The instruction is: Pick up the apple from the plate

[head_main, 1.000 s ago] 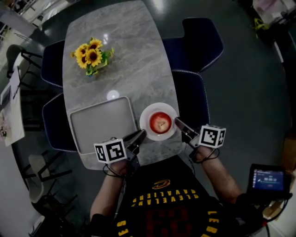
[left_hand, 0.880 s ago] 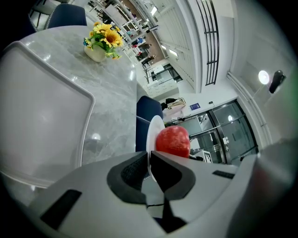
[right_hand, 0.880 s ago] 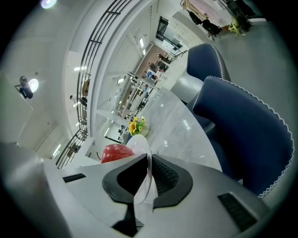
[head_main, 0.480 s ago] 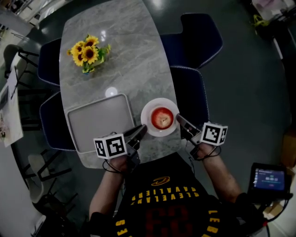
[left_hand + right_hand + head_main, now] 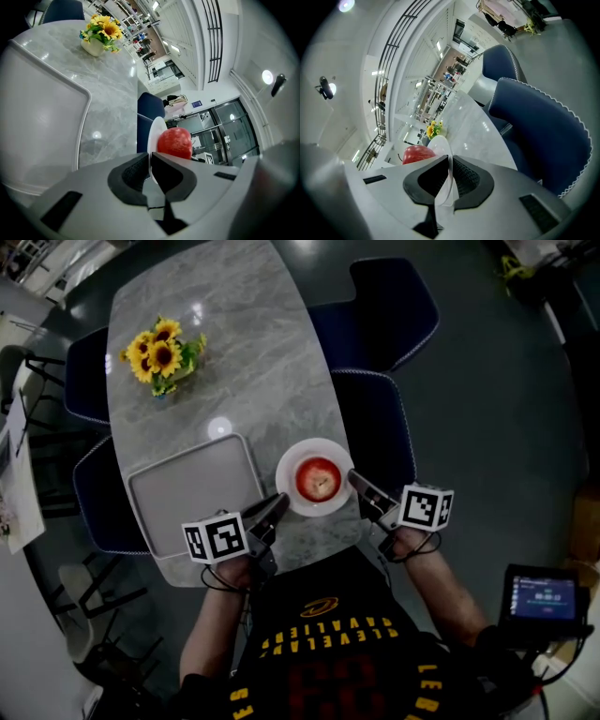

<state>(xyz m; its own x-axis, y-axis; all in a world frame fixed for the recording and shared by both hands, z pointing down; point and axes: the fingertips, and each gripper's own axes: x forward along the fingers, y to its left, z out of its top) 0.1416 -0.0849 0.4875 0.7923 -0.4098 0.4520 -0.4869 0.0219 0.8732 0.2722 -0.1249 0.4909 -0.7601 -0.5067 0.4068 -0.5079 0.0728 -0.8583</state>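
— Where's the red apple [image 5: 319, 480]?

— In the middle of the round white plate [image 5: 316, 445], at the near end of the grey marble-patterned table [image 5: 253, 381], right in front of the person. Neither tool touches the fruit itself.

— And the hands?

— Both forearms reach out from the body and angle inward, so the two tools meet the plate from opposite sides. The left hand [image 5: 234, 568] sits at the table's near edge and tips the left gripper [image 5: 277, 503] gently downward towards the plate's left side. The right hand [image 5: 409, 542] mirrors it, with the right gripper [image 5: 353, 478] slanting down to the plate's right side.

— Open or closed?

— The left gripper's jaws are pinched on the thin rim of the plate, with the apple just beyond their tips. The right gripper's jaws are clamped on the opposite rim in the same way.

— Is the plate off the table?

— I can't tell from here.

— Anything else around?

— A grey rectangular tray [image 5: 192, 493] lies just left of the plate. A bunch of yellow sunflowers [image 5: 159, 352] stands at the far end, well apart. Dark blue chairs [image 5: 389, 306] line the sides.
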